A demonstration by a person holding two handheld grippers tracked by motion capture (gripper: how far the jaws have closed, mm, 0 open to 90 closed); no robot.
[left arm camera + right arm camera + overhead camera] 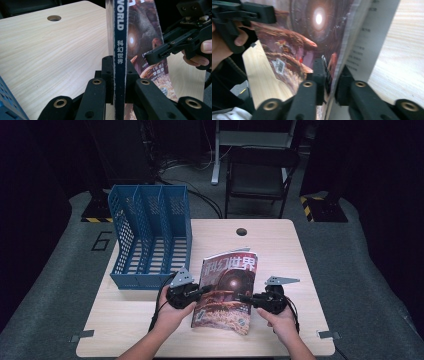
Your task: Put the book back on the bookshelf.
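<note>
High view: a magazine (227, 287) with a dark, reddish cover sits at the middle of the wooden table (280, 245), its near part raised off the surface between two hand-held tongs. The left gripper (199, 292) has it by the spine edge, the right gripper (245, 297) by the opposite, open edge. Just to the far left stands a blue file rack (150, 237) with three upright slots, all of them without contents. Judging by this, the likely job is to file the magazine in that rack: the pick-up is done, while the carry leftward and the drop into a slot are left. Both forearms come in from the near edge, hands wrapped round the grips, tongs pointing inward toward each other.

Left gripper view: the jaws are closed on the magazine's blue spine (120, 60), which runs straight up between them and bears white lettering. The other gripper (160, 53) pinches the cover farther off, a hand (200, 53) behind it. A cable hole (54, 18) shows in the far tabletop.

Right gripper view: the jaws clamp the magazine's page edge (342, 65), cover side to the left, pale back page to the right. The magazine stands tilted on edge here.
</note>
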